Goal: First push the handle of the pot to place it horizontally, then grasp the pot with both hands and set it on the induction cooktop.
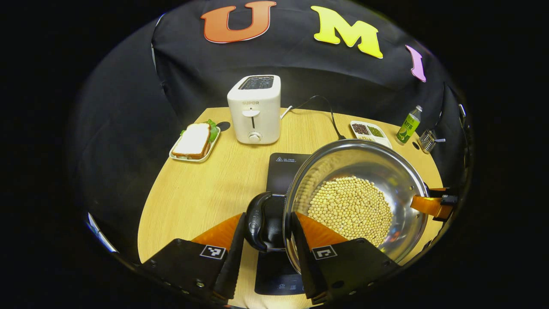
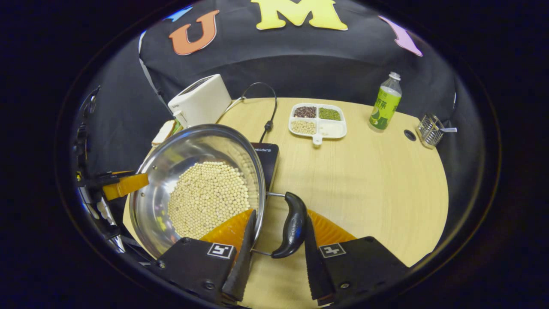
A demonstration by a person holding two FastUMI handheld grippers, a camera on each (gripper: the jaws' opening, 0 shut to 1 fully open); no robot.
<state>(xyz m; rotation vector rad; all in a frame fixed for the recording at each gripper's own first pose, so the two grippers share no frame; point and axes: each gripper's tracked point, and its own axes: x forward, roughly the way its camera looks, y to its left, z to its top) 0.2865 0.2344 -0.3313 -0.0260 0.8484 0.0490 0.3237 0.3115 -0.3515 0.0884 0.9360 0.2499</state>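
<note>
I see the left tool straddling the pot's black side handle — one finger sits outside the handle, the other inside the pot's rim over the soybeans, jaws part open; I can't tell whether both press on it. The steel pot, holding soybeans, sits over the black induction cooktop, whose front edge shows below the handle. Whether it rests on the glass or hangs above it I cannot tell.

In the right gripper view my right tool brackets the opposite black handle: its left finger lies at the pot's rim, its right finger just beside the handle's outer face. Jaws moderately open; firm contact on both sides is unclear. Across the pot, the other tool shows at the far rim.

On the desk: a white toaster at the back, a sandwich on a small tray to its left, a divided dish of beans and grains, a green bottle, and a small wire basket near the edge. A black power cord runs behind the cooktop.
</note>
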